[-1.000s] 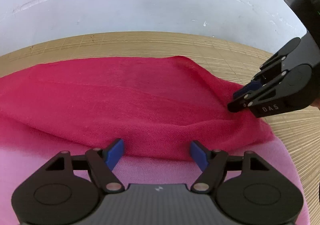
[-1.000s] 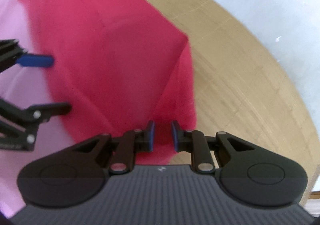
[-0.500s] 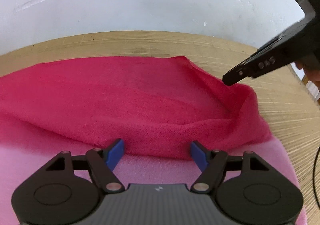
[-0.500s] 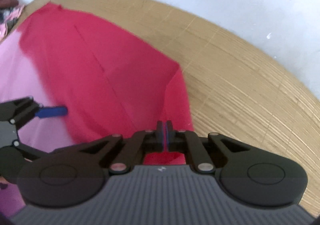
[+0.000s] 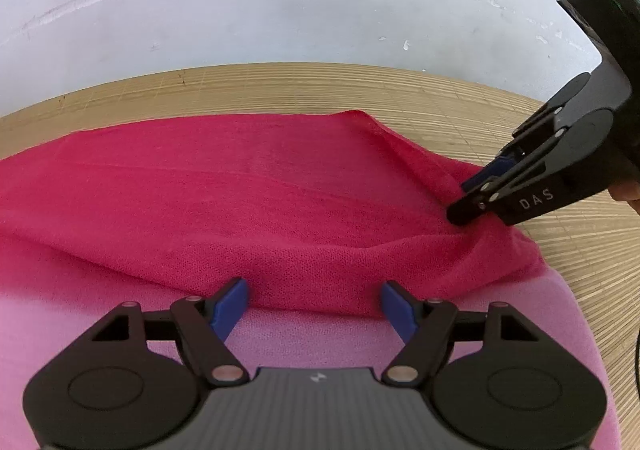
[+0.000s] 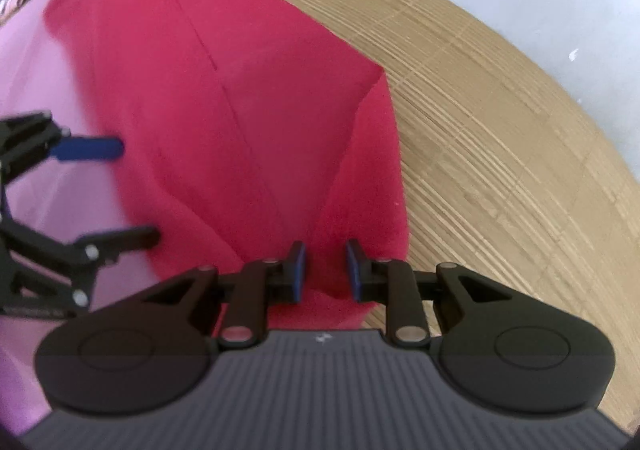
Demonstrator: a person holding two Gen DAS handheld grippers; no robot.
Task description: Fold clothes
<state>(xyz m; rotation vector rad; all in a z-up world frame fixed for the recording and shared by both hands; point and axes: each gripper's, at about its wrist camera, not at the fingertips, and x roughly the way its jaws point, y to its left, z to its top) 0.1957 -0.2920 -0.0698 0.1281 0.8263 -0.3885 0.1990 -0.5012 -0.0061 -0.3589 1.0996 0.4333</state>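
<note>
Right gripper [image 6: 326,270] fingers just parted, apparently off red cloth [image 6: 240,109]; left gripper [image 5: 314,304] fingers wide apart.

A red cloth [image 5: 248,193] of thin knit fabric lies spread on the table, its far edge running roughly from nine o'clock to two o'clock. Its three o'clock end is rumpled into a raised ridge with soft creases. A folded-over edge runs along its near side, at six o'clock, lying on top of a flat pink cloth [image 5: 80,330] beneath it.
</note>
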